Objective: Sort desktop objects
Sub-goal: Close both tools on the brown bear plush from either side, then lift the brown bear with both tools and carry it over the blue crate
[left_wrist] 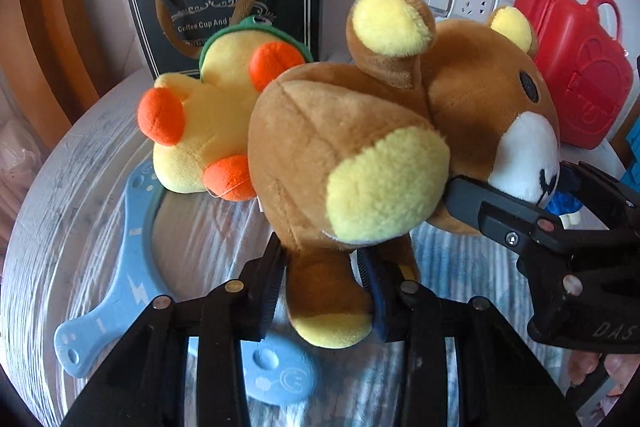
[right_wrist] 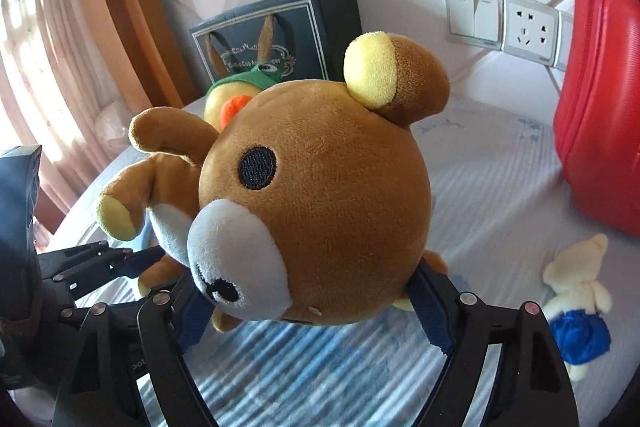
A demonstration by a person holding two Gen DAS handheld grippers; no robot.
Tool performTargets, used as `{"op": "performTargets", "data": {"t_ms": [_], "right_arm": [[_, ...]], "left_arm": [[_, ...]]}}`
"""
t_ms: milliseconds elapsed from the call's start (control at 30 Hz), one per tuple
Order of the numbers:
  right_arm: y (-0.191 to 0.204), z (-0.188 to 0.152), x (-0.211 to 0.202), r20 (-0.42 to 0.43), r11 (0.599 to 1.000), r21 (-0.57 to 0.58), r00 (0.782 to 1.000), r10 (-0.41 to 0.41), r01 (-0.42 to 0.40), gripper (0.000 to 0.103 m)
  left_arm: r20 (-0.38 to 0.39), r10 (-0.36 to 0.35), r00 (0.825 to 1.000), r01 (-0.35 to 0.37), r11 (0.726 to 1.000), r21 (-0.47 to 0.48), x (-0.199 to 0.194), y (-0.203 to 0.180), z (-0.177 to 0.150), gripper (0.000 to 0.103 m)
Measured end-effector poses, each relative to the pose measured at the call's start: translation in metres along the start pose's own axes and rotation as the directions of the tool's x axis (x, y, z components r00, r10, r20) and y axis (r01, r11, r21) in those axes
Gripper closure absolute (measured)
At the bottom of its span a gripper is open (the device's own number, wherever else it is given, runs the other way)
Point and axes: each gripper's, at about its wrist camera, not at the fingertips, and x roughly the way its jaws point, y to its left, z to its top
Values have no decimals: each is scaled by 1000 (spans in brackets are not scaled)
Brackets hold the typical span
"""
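Your left claw [left_wrist: 324, 291], matte black with ribbed pads, is clamped tight on one stubby leg of the brown plush bear [left_wrist: 352, 147]; the leg's pale yellow sole pokes out below the pads. Your right claw [right_wrist: 312, 311] stands wide, its blue-padded fingers [right_wrist: 432, 311] set either side of the bear's round, short-piled head, both pads against the fur at its underside; whether they squeeze it you cannot tell from these views. The bear hangs clear above the bench [right_wrist: 480, 187], which wears a blue-and-white striped, slightly wrinkled cloth; its muzzle is a white fleecy patch, its eye a flat black embroidered oval, its ear linings yellow. Behind it lies a yellow plush duck [left_wrist: 200, 131] with orange feet and a green hood, touching a light blue rubbery ring with a handle [left_wrist: 120, 299]. A small cream bear in blue trousers [right_wrist: 576, 303] lies apart; a glossy moulded red case [left_wrist: 576, 63] and a dark paper gift bag [left_wrist: 228, 11] stand by the wall.
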Motion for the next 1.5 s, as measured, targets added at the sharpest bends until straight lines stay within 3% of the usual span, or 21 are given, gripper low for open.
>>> {"op": "performTargets", "data": {"t_ms": [333, 633, 833, 1100, 1300, 1500], "right_arm": [[47, -16, -152, 152, 997, -3, 986, -71, 73, 17], [89, -42, -276, 298, 980, 57, 934, -198, 190, 17], [109, -68, -344, 369, 945, 143, 870, -327, 295, 17], [107, -107, -425, 387, 855, 272, 764, -516, 440, 17], [76, -142, -492, 400, 785, 360, 677, -618, 504, 17], [20, -177, -569, 409, 740, 377, 617, -672, 556, 16]], "left_arm": [[168, -48, 985, 37, 997, 70, -142, -44, -16, 67], [291, -173, 941, 121, 975, 187, -248, -69, -42, 67], [328, -303, 895, 201, 929, 311, -301, -97, -58, 67], [304, -479, 823, 315, 831, 458, -350, -169, -79, 67], [304, -561, 770, 339, 764, 549, -384, -247, -94, 67], [282, -608, 742, 383, 730, 565, -405, -347, -111, 67]]}}
